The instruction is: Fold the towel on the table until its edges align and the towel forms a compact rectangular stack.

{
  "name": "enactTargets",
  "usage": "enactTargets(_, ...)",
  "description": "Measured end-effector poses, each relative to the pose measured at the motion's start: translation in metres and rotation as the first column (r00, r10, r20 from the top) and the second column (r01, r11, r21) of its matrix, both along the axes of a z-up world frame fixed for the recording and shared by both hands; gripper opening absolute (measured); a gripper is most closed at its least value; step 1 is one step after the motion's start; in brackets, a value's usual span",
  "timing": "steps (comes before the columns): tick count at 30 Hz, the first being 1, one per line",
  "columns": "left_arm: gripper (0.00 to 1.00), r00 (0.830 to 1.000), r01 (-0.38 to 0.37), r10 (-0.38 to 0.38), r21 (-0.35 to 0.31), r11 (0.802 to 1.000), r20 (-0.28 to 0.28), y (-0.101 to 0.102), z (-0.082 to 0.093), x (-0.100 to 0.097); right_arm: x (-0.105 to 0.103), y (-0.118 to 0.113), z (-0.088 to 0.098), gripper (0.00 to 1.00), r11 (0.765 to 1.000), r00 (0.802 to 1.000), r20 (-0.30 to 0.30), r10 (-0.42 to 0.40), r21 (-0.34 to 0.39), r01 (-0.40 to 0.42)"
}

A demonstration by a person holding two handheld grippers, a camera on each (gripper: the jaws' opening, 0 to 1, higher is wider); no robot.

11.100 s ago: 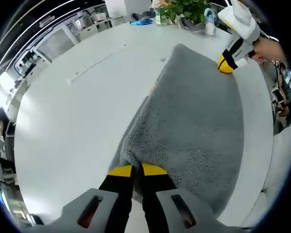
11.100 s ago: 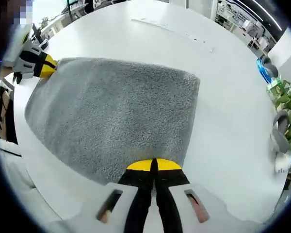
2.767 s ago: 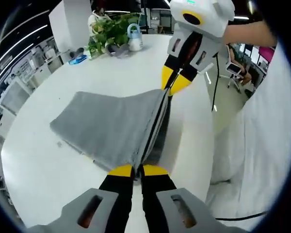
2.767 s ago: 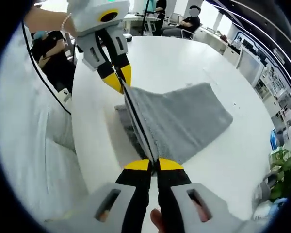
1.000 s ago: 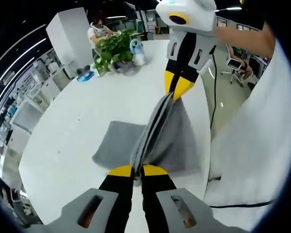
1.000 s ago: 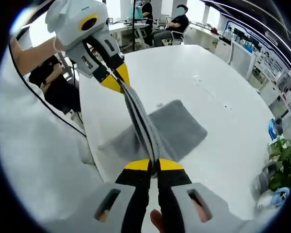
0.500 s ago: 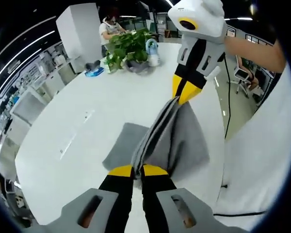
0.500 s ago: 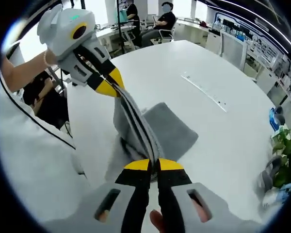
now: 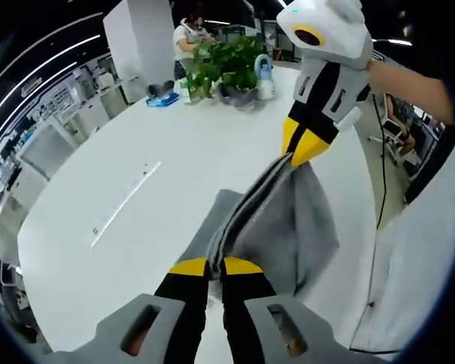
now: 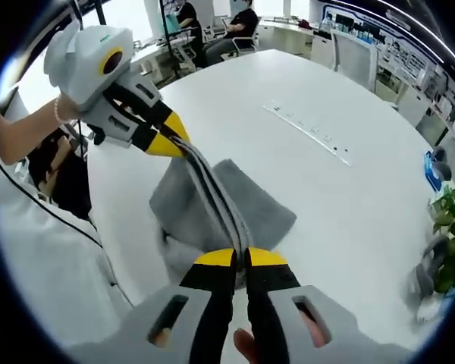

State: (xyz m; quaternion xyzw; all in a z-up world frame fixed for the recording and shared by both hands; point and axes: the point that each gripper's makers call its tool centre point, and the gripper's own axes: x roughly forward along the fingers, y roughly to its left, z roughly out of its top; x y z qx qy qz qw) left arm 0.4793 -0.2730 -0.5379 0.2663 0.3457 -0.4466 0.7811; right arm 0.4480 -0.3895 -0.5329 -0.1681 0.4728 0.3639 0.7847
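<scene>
Left gripper view: left claw (image 9: 215, 266) clamped on grey towel (image 9: 288, 227), stretched ahead to right claw (image 9: 301, 155), above white bench (image 9: 136, 182).

Right gripper view: right claw (image 10: 240, 258) clamped on towel (image 10: 246, 205); left claw (image 10: 171, 144) ahead-left. No legible writing.

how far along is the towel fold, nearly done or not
Partway. Done: the grey towel is already doubled, with several layered edges showing between the grippers. In hand: the left gripper and right gripper each pinch one end of that bundled edge, holding it above the white table while the rest hangs. Left: lay it flat, align the edges, release.
</scene>
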Motion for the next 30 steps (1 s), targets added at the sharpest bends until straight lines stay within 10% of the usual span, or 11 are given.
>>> enactTargets(30, 0.07, 0.990, -0.048, 0.052, 0.034, 0.998, -0.128, 0.006, -0.087, 0.038, 0.062, 0.001, -0.087, 0.03, 0.998, 0.993, -0.097, -0.062, -0.015, 0.060)
